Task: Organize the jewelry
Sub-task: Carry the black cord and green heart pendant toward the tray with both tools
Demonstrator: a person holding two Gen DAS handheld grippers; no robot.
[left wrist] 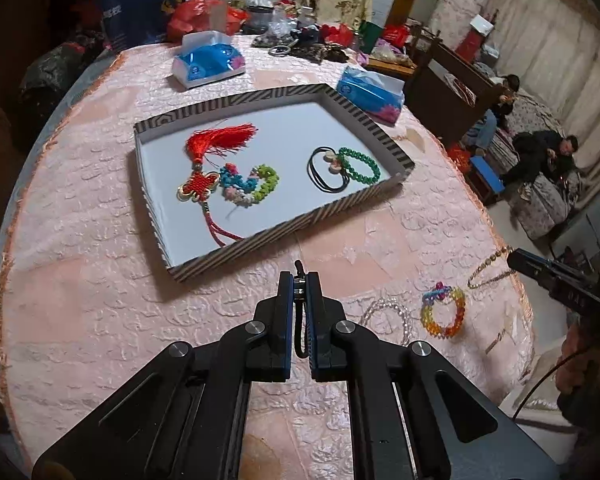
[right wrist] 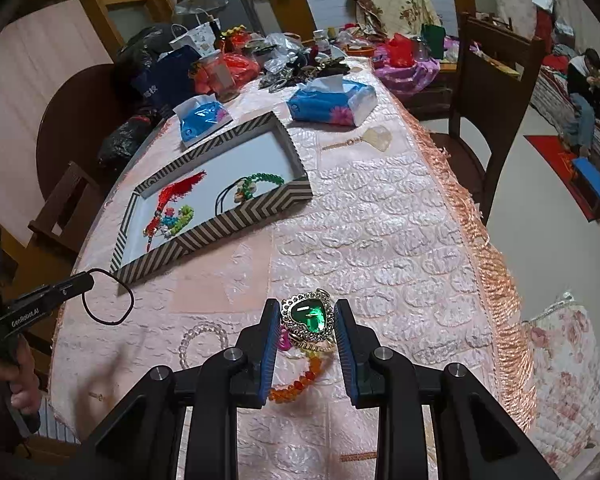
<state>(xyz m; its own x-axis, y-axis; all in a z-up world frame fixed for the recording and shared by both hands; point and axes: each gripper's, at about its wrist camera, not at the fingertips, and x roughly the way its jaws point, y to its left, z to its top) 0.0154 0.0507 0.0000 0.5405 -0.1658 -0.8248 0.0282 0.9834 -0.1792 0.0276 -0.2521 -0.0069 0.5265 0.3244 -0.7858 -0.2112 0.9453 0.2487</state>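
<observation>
My left gripper [left wrist: 299, 280] is shut on a black hair tie [left wrist: 298, 322], which hangs as a loop [right wrist: 108, 298] in the right wrist view, just short of the striped tray [left wrist: 284, 224]. The tray holds a red tassel knot [left wrist: 204, 168], a multicolour bead bracelet [left wrist: 250, 184], black hair ties [left wrist: 321, 170] and a green bead bracelet [left wrist: 359, 164]. My right gripper [right wrist: 307, 312] is shut on a green heart pendant [right wrist: 308, 316] with a gold chain [left wrist: 487, 272], above a rainbow bead bracelet [left wrist: 443, 312]. A clear bead bracelet [left wrist: 387, 312] lies on the cloth.
Two blue tissue packs [left wrist: 208, 60] [left wrist: 369, 92] lie beyond the tray, with bags and clutter at the table's far end. A pale shell pendant [right wrist: 373, 138] lies near the right edge. A wooden chair [right wrist: 495, 92] stands beside the table. People sit at the far right.
</observation>
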